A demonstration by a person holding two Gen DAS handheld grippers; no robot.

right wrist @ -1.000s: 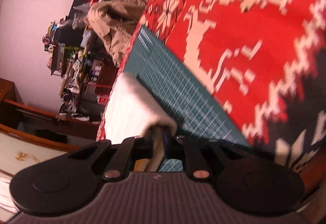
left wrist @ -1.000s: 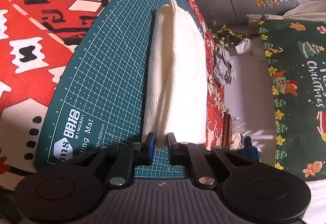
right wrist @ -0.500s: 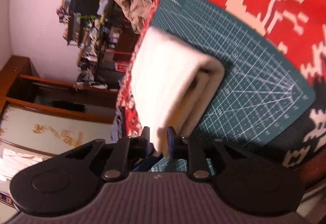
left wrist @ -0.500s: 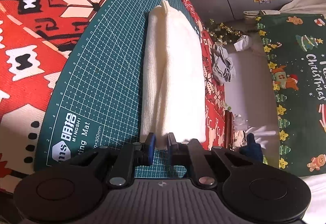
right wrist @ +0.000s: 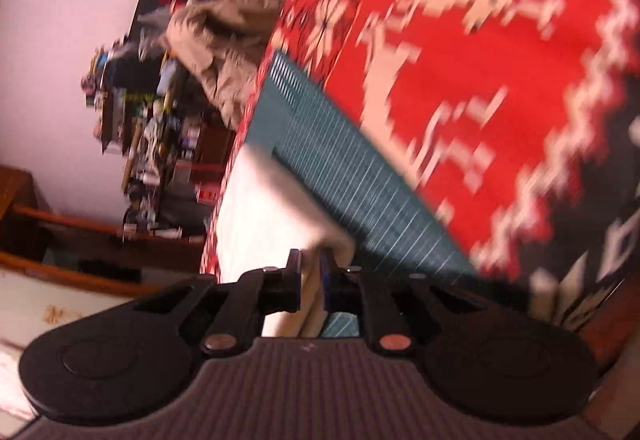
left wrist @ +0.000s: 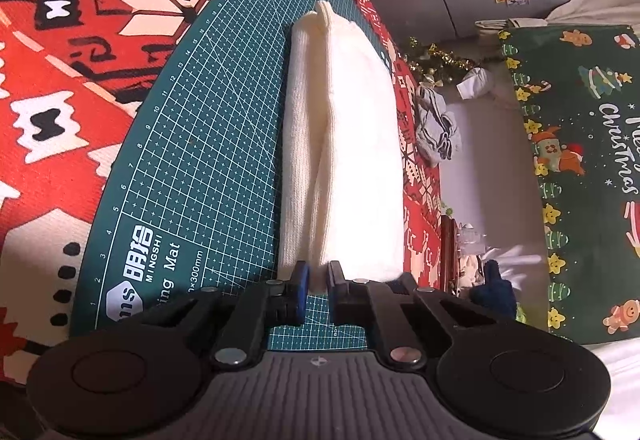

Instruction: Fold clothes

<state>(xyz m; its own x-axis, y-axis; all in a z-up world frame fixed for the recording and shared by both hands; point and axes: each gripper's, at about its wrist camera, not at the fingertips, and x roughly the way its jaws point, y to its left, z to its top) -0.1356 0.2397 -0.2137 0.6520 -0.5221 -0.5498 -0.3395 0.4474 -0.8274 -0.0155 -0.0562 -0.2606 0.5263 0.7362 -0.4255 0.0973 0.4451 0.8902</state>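
Where the folded cream cloth (left wrist: 344, 144) lies lengthwise on the green cutting mat (left wrist: 208, 144), its near end sits between the fingers of the left gripper (left wrist: 318, 280), which are drawn close together on a fold of the fabric. The cloth runs straight away from that gripper toward the far end of the mat, its right side lying along the mat's right border, next to the red patterned tablecloth (left wrist: 80, 52). To the left of the cloth a wide stretch of bare mat shows its grid and printed lettering, and beyond that the tablecloth spreads out. On the right the table edge falls away just past the cloth, with the floor and a dark green Christmas rug (left wrist: 580, 176) below. The right wrist view is blurred, yet the right gripper (right wrist: 310, 272) can be seen closed on a bunched end of the cloth (right wrist: 272, 216), which passes between its fingers and lies along the left border of the mat (right wrist: 352, 176). Past that border, a brown jacket (right wrist: 224, 52) lies heaped near the mat's far corner.
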